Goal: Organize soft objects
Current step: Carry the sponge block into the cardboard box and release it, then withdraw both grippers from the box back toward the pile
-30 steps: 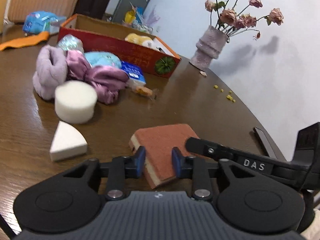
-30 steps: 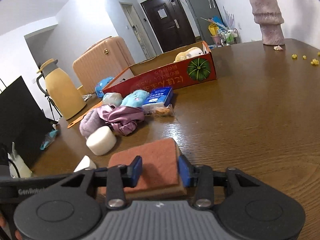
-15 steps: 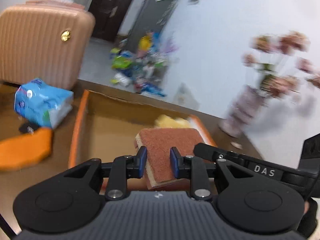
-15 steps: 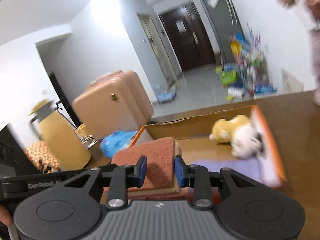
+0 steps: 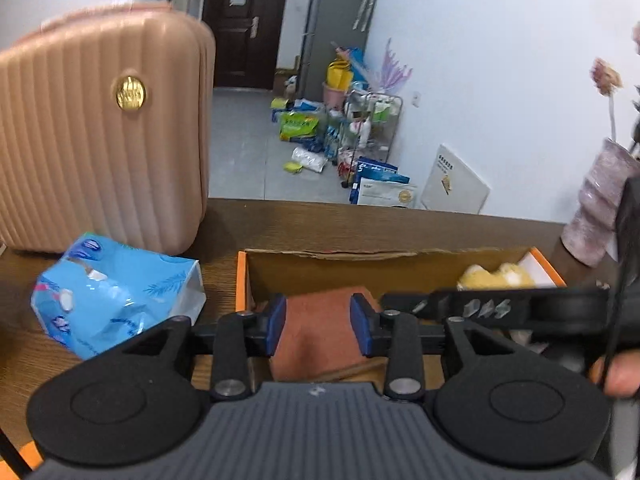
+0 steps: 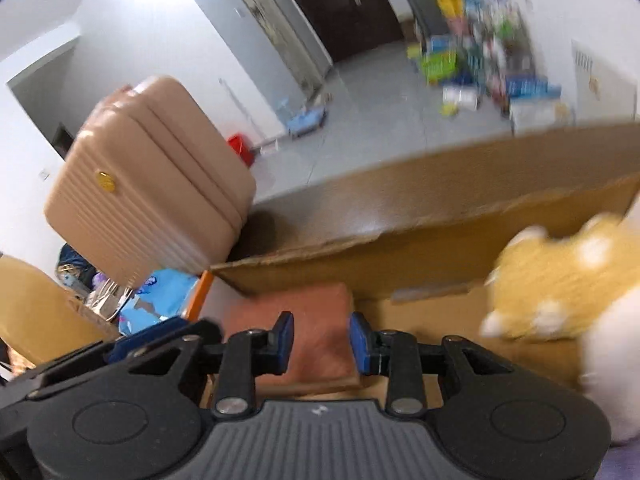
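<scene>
A rust-brown scouring sponge (image 5: 320, 332) lies low inside the cardboard box (image 5: 360, 266), near its left end. My left gripper (image 5: 318, 330) hangs over the sponge with its jaws spread wider than the sponge. In the right wrist view the sponge (image 6: 316, 340) sits between the spread fingers of my right gripper (image 6: 321, 344), which also looks open. A yellow and white plush toy (image 6: 568, 284) lies in the box to the right; it also shows in the left wrist view (image 5: 496, 276).
A blue tissue pack (image 5: 116, 300) lies on the wooden table (image 5: 360, 220) left of the box. A pink suitcase (image 5: 100, 140) stands behind it. A pink vase (image 5: 596, 208) stands at the far right. The right gripper's arm (image 5: 520, 304) crosses the box.
Both grippers carried the sponge from the table up and over into the box. Their jaws have since widened and the sponge now rests lower, on the box floor.
</scene>
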A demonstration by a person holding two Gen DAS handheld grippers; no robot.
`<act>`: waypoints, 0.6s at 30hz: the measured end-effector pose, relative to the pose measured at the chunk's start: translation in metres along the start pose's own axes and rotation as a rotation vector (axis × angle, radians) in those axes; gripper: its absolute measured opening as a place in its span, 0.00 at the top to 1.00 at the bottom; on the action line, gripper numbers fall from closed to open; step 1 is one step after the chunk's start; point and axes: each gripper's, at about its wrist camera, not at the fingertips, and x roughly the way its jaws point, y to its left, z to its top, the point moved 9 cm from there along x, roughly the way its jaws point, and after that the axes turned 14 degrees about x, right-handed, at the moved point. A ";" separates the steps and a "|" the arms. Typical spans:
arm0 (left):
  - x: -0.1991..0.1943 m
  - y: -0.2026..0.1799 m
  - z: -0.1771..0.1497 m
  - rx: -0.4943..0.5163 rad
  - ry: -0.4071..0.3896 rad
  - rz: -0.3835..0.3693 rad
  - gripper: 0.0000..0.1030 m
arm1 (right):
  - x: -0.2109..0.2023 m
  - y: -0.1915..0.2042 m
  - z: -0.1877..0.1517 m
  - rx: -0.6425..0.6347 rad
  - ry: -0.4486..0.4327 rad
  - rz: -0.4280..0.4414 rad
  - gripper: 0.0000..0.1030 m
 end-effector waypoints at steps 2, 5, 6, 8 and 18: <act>-0.021 -0.004 -0.006 0.021 -0.011 0.019 0.65 | -0.028 0.002 0.000 -0.042 -0.042 -0.008 0.70; -0.060 -0.010 -0.011 0.018 -0.043 0.019 0.62 | -0.090 0.005 -0.012 -0.130 -0.080 0.017 0.69; -0.079 -0.013 -0.015 0.016 -0.059 0.016 0.59 | -0.111 0.004 -0.015 -0.161 -0.099 0.017 0.64; -0.118 -0.021 -0.028 0.032 -0.092 0.033 0.53 | -0.161 -0.002 -0.033 -0.236 -0.144 0.000 0.56; -0.278 -0.107 -0.140 0.160 -0.255 0.091 0.26 | -0.341 -0.054 -0.173 -0.411 -0.370 -0.045 0.28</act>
